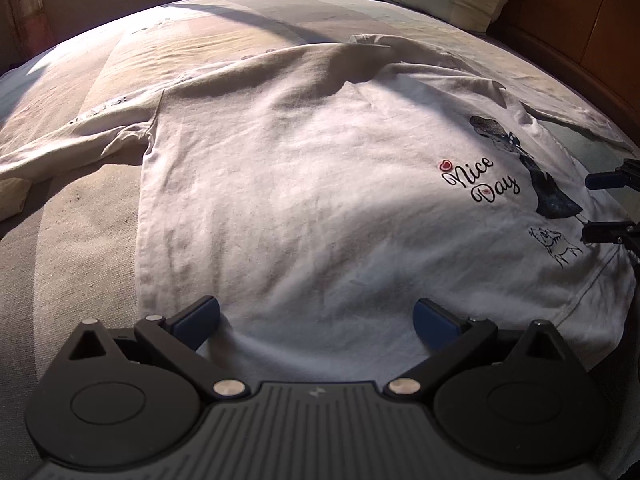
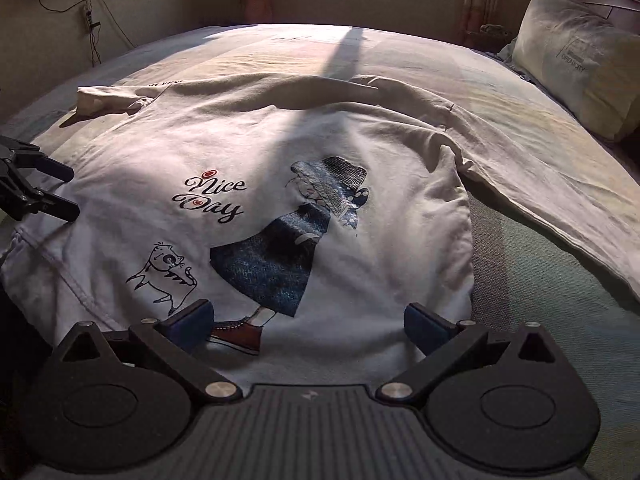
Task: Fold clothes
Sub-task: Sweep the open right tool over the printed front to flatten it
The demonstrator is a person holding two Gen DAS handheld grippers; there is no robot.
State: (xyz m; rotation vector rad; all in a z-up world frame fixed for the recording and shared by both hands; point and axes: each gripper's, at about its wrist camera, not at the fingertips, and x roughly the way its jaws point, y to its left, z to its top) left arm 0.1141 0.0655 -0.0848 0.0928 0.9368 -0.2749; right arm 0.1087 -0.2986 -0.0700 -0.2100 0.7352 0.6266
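One white long-sleeved shirt is seen spread front-up on a bed, its printed side facing the cameras. The hem lies nearest the two grippers and the collar end points away toward the far side of the bed, so the long axis of the body runs from the near edge to the far one. Two sleeves are stretched outward, one to each side, across that axis. Three prints are counted on the chest: the words "Nice Day", one figure in a blue dress and one small cat outline.

The left gripper is held just above the hem with its jaws spread wide and nothing between them. The right gripper is likewise held wide and empty over the hem near the figure's red shoe. One pillow is seen at the headboard end.
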